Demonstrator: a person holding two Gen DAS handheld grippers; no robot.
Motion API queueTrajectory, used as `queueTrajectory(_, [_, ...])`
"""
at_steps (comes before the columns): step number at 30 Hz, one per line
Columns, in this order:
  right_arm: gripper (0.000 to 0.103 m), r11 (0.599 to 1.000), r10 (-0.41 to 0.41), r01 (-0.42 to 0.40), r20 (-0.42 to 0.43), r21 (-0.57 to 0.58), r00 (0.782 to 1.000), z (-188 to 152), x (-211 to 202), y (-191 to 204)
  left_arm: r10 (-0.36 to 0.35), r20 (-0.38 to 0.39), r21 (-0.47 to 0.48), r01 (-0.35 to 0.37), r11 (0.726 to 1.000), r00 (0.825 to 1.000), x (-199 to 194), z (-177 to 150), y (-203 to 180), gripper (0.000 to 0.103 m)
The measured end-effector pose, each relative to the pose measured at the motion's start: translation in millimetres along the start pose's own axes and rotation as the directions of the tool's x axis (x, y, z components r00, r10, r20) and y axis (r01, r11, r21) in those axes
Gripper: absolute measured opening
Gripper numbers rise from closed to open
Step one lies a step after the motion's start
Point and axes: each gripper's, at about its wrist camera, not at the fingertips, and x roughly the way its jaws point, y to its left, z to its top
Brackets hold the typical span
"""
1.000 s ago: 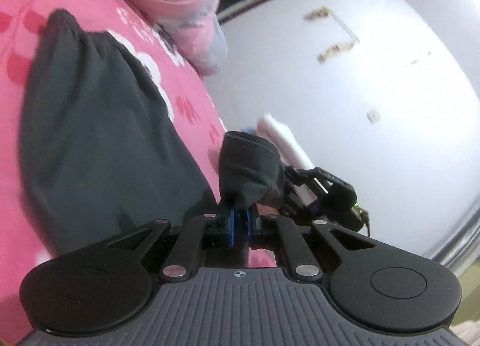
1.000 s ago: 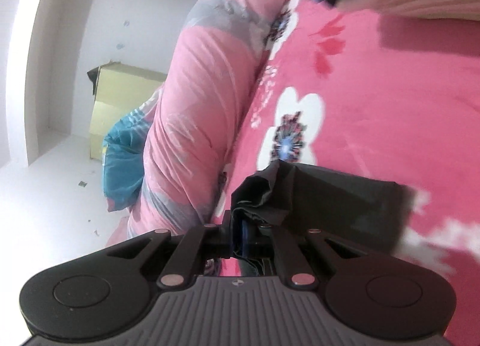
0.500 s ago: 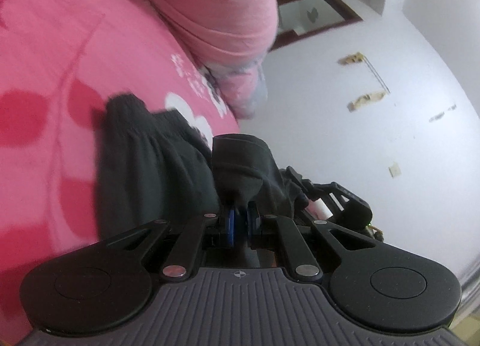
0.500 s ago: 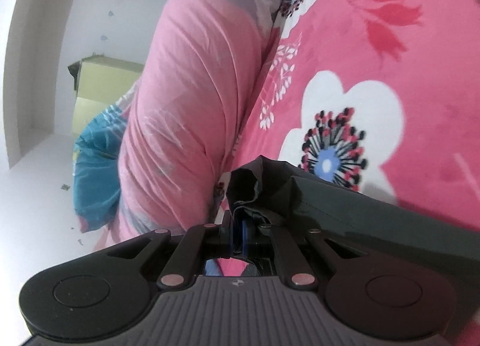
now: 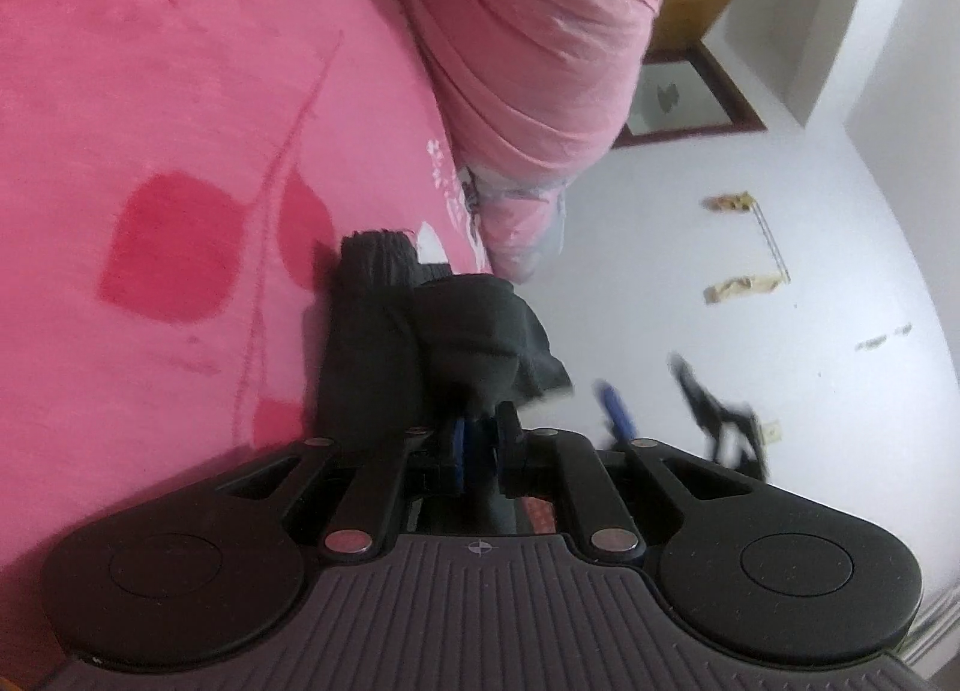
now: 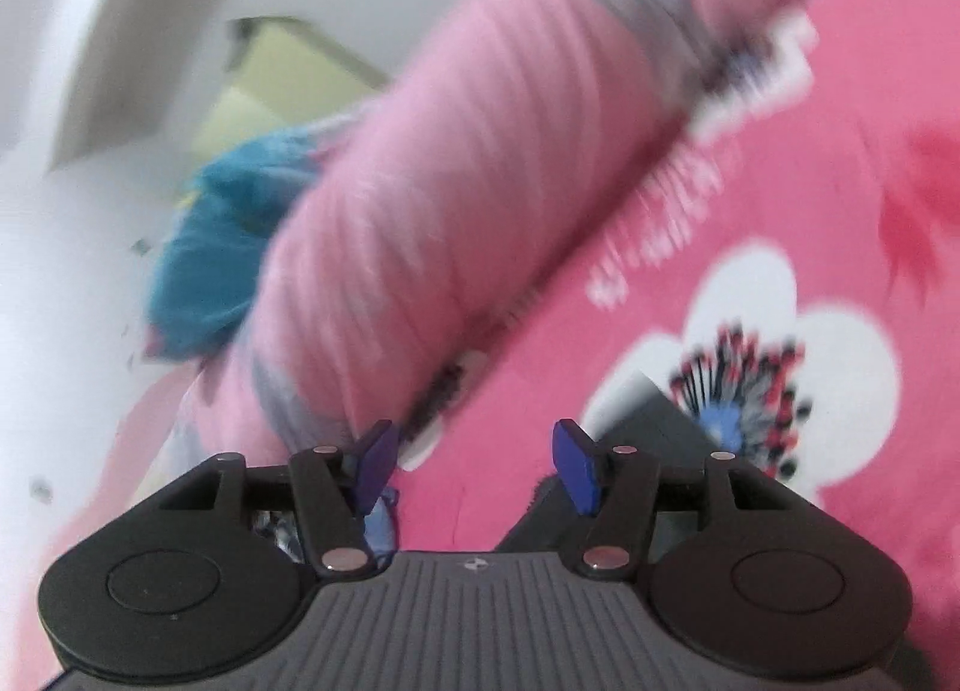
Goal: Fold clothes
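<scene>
A dark grey garment [image 5: 384, 343] lies folded on the pink flowered bedsheet [image 5: 150, 121]. My left gripper [image 5: 480, 439] is shut on a bunched edge of it, held just above the layer lying below. In the right wrist view my right gripper [image 6: 474, 460] is open and empty, with its blue pads [image 6: 576, 463] wide apart. A corner of the dark garment [image 6: 654, 421] shows just right of its right finger, on the sheet. In the left wrist view the right gripper [image 5: 678, 409] shows blurred to the right of the garment.
A rolled pink quilt [image 5: 540, 43] lies along the bed's edge and also shows in the right wrist view [image 6: 468, 181]. A blue cloth [image 6: 222, 247] and a yellowish box [image 6: 282, 73] sit beyond it. A white wall [image 5: 780, 271] is behind.
My right gripper has opened and let go of the garment, which now lies on the sheet. My left gripper still holds its edge and has carried it farther over the lower layer.
</scene>
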Motion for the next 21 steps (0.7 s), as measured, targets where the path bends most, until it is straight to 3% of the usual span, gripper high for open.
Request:
queueTrajectory(4, [0.06, 0.973, -0.043, 0.035, -0.031, -0.23, 0.999, -36, -18, 38, 0.007, 0.041, 0.021, -0.007, 1.0, 0.999, -12, -2, -4, 0.035])
queueTrajectory(9, [0.056, 0.912, -0.067, 0.008, -0.131, -0.409, 0.989, -92, -13, 63, 0.058, 0.078, 0.055, -0.062, 0.997, 0.995, -5, 3, -19, 0.041])
queueTrajectory(12, [0.054, 0.854, -0.076, -0.025, -0.171, -0.52, 0.982, -123, -10, 78, 0.08, 0.089, 0.103, -0.089, 0.991, 0.993, 1, 7, -29, 0.03])
queueTrajectory(13, [0.054, 0.827, -0.076, -0.039, -0.18, -0.56, 0.981, -133, -10, 82, 0.08, 0.09, 0.123, -0.091, 0.988, 0.993, 2, 9, -33, 0.018])
queueTrajectory(14, [0.054, 0.801, -0.077, -0.05, -0.185, -0.597, 0.98, -142, -10, 85, 0.073, 0.088, 0.136, -0.084, 0.987, 0.993, 4, 11, -37, 0.014])
queueTrajectory(16, [0.054, 0.77, -0.077, -0.062, -0.189, -0.635, 0.979, -153, -11, 88, 0.048, 0.091, 0.141, -0.061, 0.988, 0.995, 6, 17, -40, 0.012])
queueTrajectory(18, [0.054, 0.771, -0.067, -0.073, -0.196, -0.632, 0.978, -158, -9, 84, 0.022, 0.087, 0.12, -0.033, 0.992, 0.996, 12, 24, -35, 0.011])
queueTrajectory(21, [0.054, 0.808, -0.059, -0.075, -0.206, -0.584, 0.977, -159, -5, 71, 0.039, 0.049, 0.035, -0.041, 0.999, 0.998, 22, 31, -11, 0.011])
